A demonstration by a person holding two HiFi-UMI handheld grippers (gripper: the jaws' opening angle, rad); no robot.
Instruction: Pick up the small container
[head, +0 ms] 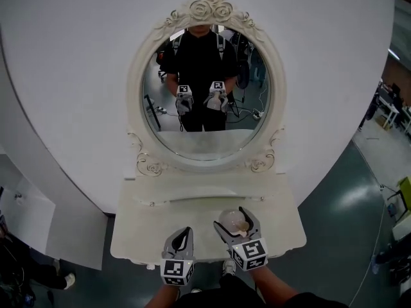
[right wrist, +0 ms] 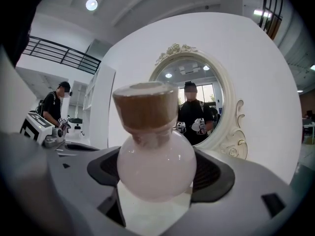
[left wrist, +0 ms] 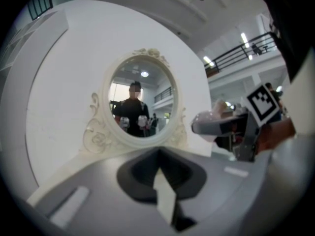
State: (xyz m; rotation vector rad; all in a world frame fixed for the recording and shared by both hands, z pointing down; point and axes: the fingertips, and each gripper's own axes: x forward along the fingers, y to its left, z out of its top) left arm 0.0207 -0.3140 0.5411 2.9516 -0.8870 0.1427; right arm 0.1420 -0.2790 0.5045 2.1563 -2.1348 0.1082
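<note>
The small container (head: 232,222) is a round, pale pink bottle with a cork stopper. My right gripper (head: 234,223) is shut on it over the front of the white vanity table (head: 282,233). In the right gripper view the bottle (right wrist: 155,166) fills the gap between the dark pads (right wrist: 214,171), and the cork (right wrist: 146,107) points up. I cannot tell whether its base touches the tabletop. My left gripper (head: 182,236) hovers beside it at the table's front edge, shut and empty (left wrist: 160,173). From the left gripper view the right gripper (left wrist: 231,127) and the bottle (left wrist: 216,113) show at the right.
An ornate oval mirror (head: 207,101) stands at the back of the table against a round white wall panel (head: 77,76). It reflects a person in black holding both grippers. A drawer front (head: 199,194) lies below the mirror. Grey floor (head: 347,191) surrounds the table.
</note>
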